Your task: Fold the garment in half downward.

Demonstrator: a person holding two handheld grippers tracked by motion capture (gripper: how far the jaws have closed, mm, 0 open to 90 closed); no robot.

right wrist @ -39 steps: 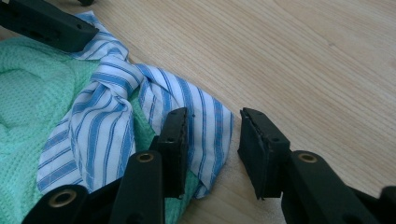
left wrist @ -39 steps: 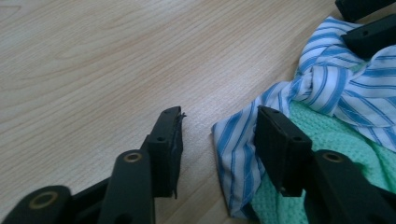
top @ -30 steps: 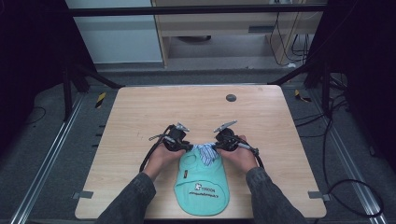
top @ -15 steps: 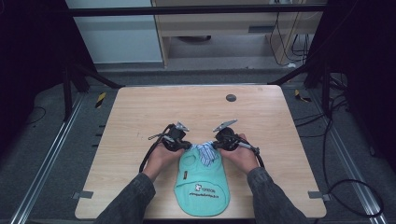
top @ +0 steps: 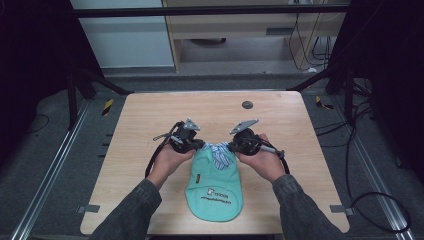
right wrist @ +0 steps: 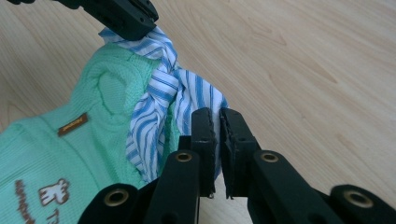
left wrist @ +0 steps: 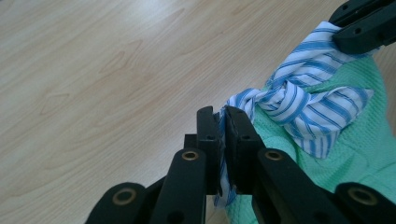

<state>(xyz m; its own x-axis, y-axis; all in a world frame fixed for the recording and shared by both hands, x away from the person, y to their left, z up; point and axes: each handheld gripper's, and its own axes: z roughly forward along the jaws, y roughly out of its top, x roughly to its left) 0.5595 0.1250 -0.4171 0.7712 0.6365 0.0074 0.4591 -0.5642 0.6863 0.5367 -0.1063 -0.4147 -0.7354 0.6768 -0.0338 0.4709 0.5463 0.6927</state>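
One overhead, two close views share collar (left wrist: 299, 100).

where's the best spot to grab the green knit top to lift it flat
Probably by the two ends of its blue striped collar, one from each side. The collar bunches up proud of the flat green knit top, so thin fingers can pinch it. The left gripper and right gripper are already shut on those ends, coming in from opposite sides across the table.

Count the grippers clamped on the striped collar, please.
2. The left gripper pinches the striped collar at its left end; the right gripper pinches its right end. Both sit at the top of the green garment.
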